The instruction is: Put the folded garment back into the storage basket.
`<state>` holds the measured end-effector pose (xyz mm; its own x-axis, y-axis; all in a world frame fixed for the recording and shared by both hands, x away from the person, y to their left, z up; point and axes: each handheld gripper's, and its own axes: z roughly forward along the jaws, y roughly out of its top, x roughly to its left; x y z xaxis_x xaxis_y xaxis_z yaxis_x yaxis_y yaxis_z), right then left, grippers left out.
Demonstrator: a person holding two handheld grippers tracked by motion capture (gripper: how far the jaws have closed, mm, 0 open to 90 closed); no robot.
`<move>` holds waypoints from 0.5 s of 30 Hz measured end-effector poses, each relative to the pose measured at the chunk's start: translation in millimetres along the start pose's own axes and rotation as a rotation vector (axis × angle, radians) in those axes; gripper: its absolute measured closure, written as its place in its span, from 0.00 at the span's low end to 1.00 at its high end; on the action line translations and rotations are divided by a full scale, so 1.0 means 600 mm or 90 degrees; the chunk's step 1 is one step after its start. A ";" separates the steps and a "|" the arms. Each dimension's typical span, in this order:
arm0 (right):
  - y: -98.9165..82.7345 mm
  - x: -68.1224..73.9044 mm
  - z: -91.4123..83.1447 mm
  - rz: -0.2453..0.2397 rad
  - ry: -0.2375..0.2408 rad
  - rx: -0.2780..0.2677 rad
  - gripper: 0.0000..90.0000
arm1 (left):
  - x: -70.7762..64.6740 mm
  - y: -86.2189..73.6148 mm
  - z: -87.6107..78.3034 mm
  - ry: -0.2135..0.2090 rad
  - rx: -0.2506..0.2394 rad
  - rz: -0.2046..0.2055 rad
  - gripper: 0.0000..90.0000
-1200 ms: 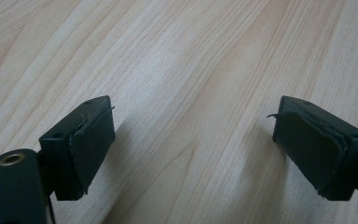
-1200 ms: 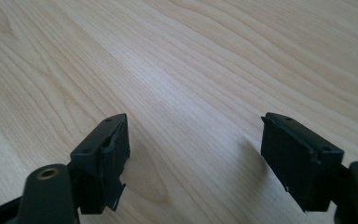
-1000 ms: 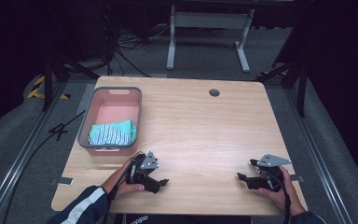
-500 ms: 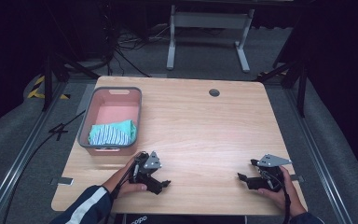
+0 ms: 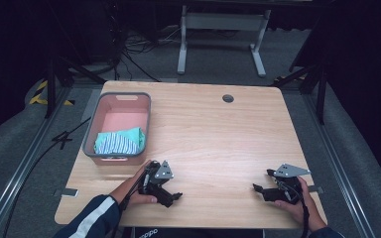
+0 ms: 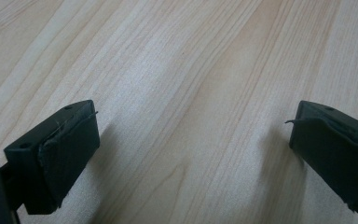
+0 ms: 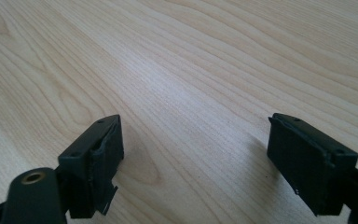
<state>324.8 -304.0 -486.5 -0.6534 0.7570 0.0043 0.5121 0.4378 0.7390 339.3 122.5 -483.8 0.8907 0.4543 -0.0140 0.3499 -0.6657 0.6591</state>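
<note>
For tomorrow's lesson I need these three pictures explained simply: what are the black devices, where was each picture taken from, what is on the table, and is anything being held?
There is no robot here. A person sits at a wooden table and holds a hand-operated gripper in each hand: the left gripper and the right gripper. Each has two black fingers that open and close.

The high view looks down from above the person's side of the table; the forearms come in from the bottom. The other two pictures come from small cameras riding on the grippers, looking along their fingers at the wood close up.

On the table stands a pink basket with a grey rim, at the left. A folded, striped teal cloth lies inside it.

Nothing is held: both grippers are open, low over bare wood.
</note>
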 end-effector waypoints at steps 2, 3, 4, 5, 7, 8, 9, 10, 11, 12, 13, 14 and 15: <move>0.000 0.000 0.000 0.000 0.000 0.000 0.21 | 0.000 0.000 0.000 0.000 0.000 0.000 0.02; 0.000 0.000 0.000 0.000 0.000 -0.001 0.21 | 0.000 0.000 0.000 0.000 0.000 0.000 0.02; 0.000 0.000 0.000 0.000 0.000 0.000 0.21 | 0.000 0.000 0.000 -0.002 0.001 0.000 0.02; 0.000 0.000 0.000 0.000 0.000 0.000 0.21 | 0.000 0.001 0.000 -0.001 0.003 0.004 0.01; 0.000 0.000 0.000 0.000 0.001 0.000 0.21 | 0.000 0.001 0.001 -0.002 0.004 0.004 0.01; 0.000 0.000 0.000 -0.001 0.001 0.000 0.21 | 0.000 0.001 0.001 -0.002 0.004 0.003 0.00; 0.000 0.000 0.000 -0.001 0.001 0.000 0.21 | 0.000 0.001 0.001 -0.002 0.004 0.002 0.00; 0.000 -0.001 0.000 -0.002 0.001 0.000 0.21 | 0.000 0.001 0.001 -0.003 0.004 0.002 0.00; 0.000 -0.001 0.000 -0.002 0.001 0.000 0.21 | 0.000 0.001 0.001 -0.003 0.004 0.002 0.00; 0.000 0.000 0.000 -0.001 0.001 0.000 0.21 | 0.000 0.001 0.001 -0.003 0.003 0.001 0.00; 0.000 0.000 0.000 -0.001 0.001 0.000 0.21 | 0.000 0.001 0.002 -0.003 0.003 0.002 0.00; 0.000 0.000 0.000 -0.002 0.001 0.000 0.21 | 0.000 0.001 0.001 -0.003 0.003 0.001 0.00; 0.000 0.000 0.000 -0.002 0.001 0.000 0.21 | -0.001 0.001 0.002 -0.003 0.003 0.001 0.00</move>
<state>324.8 -304.3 -486.6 -0.6557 0.7550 0.0031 0.5098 0.4397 0.7394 339.6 121.3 -484.1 0.8925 0.4507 -0.0170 0.3504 -0.6691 0.6554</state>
